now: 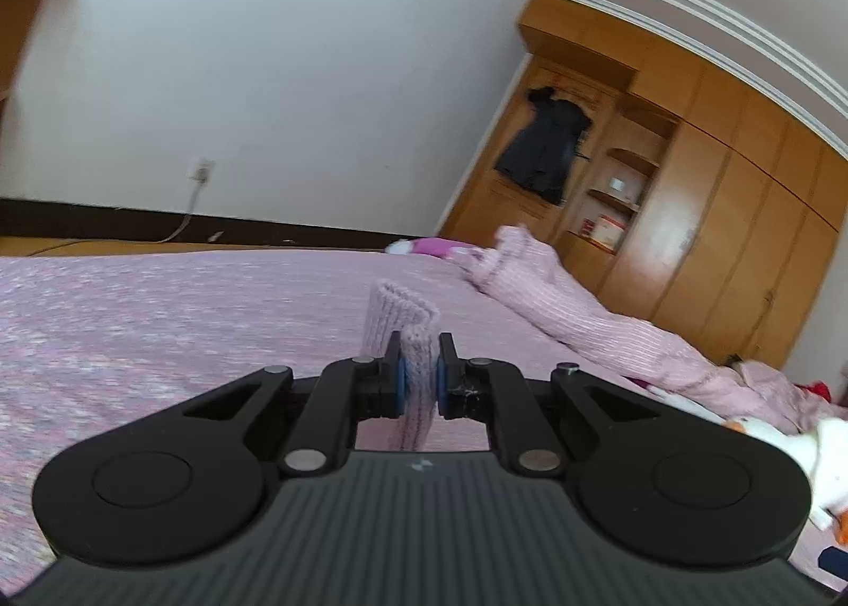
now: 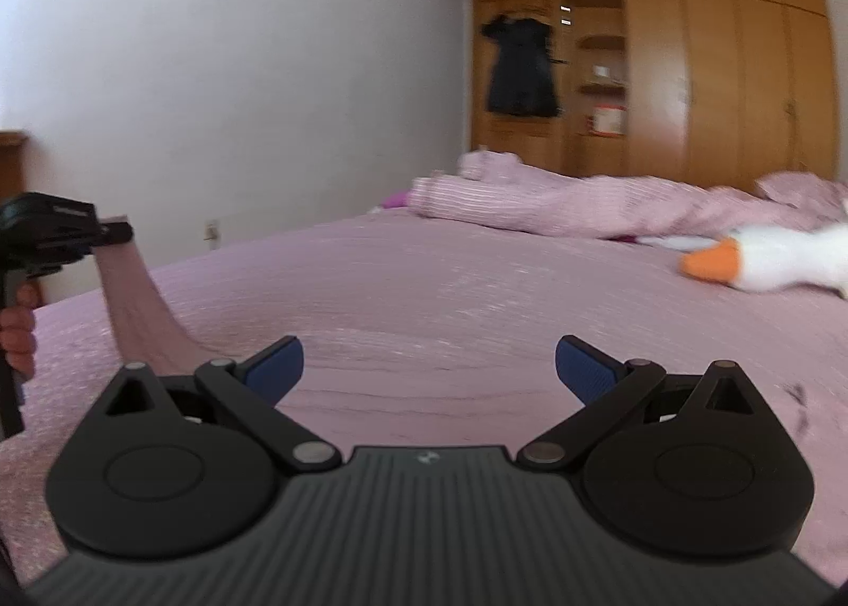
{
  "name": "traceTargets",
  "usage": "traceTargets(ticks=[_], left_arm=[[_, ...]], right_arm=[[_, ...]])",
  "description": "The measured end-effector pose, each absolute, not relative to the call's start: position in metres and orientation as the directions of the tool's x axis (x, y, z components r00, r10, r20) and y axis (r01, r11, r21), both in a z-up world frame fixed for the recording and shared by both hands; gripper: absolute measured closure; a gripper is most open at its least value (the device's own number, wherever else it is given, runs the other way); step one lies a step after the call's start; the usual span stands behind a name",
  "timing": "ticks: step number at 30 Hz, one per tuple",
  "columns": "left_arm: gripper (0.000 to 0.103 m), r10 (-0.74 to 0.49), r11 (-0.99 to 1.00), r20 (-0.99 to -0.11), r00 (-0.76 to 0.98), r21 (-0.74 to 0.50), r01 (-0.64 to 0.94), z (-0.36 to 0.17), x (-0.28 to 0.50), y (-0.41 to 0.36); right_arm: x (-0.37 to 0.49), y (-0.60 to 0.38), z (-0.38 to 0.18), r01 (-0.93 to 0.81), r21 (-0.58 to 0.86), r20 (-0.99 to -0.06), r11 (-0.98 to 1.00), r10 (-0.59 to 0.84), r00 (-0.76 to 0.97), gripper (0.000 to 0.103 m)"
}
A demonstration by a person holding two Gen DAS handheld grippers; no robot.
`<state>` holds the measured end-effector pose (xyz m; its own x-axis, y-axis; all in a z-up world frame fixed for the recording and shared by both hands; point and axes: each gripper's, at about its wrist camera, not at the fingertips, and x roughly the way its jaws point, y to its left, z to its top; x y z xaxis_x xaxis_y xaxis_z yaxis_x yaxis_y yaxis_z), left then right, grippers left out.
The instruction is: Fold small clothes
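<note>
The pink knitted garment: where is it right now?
The pink knitted garment is clamped in the left gripper, lifted over the bed; the right wrist view shows it far left.

Both views are taken low over the bed, looking forward along each gripper's fingers toward the wooden wardrobe. The left wrist view is tilted, with the wardrobe placed at its right; the right wrist view is held level and faces it more squarely. Shared are the bed, the wardrobe, the dark garment hung on it, and the rumpled pink blanket.
</note>
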<state>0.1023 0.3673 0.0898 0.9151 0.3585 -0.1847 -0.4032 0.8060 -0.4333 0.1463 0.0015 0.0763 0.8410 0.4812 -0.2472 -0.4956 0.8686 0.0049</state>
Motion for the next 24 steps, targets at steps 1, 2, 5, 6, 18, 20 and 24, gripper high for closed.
traceTargets(ticks=[1,2,5,6,18,20,24], left_arm=[[0.092,0.352,0.814,-0.178,0.919,-0.426,-0.394,0.094,0.106,0.358],[0.092,0.344,0.823,-0.173,0.923,-0.418,-0.385,0.098,0.111,0.347],[0.092,0.307,0.845,-0.164,0.937,-0.406,-0.348,0.108,0.125,0.318],[0.092,0.292,0.855,-0.16,0.943,-0.399,-0.332,0.113,0.131,0.305],[0.092,0.089,0.902,-0.169,0.982,-0.404,-0.151,0.104,0.205,0.14],[0.092,0.05,0.909,-0.181,0.982,-0.4,-0.12,0.1,0.215,0.114],[0.092,0.007,0.926,-0.2,0.98,-0.368,-0.082,0.097,0.235,0.071]], right_arm=[[0.149,-0.008,0.077,-0.481,0.015,-0.248,0.877,0.469,0.848,0.0],[0.151,-0.018,0.078,-0.465,0.022,-0.248,0.885,0.455,0.855,0.0],[0.158,-0.045,0.08,-0.416,0.039,-0.245,0.909,0.412,0.878,0.0],[0.16,-0.054,0.081,-0.4,0.042,-0.243,0.916,0.398,0.885,0.0],[0.157,-0.211,0.081,-0.179,-0.03,-0.282,0.983,0.163,0.945,0.0],[0.154,-0.235,0.078,-0.168,-0.052,-0.287,0.984,0.147,0.947,0.0],[0.143,-0.264,0.067,-0.126,-0.085,-0.271,0.988,0.099,0.958,0.0]])
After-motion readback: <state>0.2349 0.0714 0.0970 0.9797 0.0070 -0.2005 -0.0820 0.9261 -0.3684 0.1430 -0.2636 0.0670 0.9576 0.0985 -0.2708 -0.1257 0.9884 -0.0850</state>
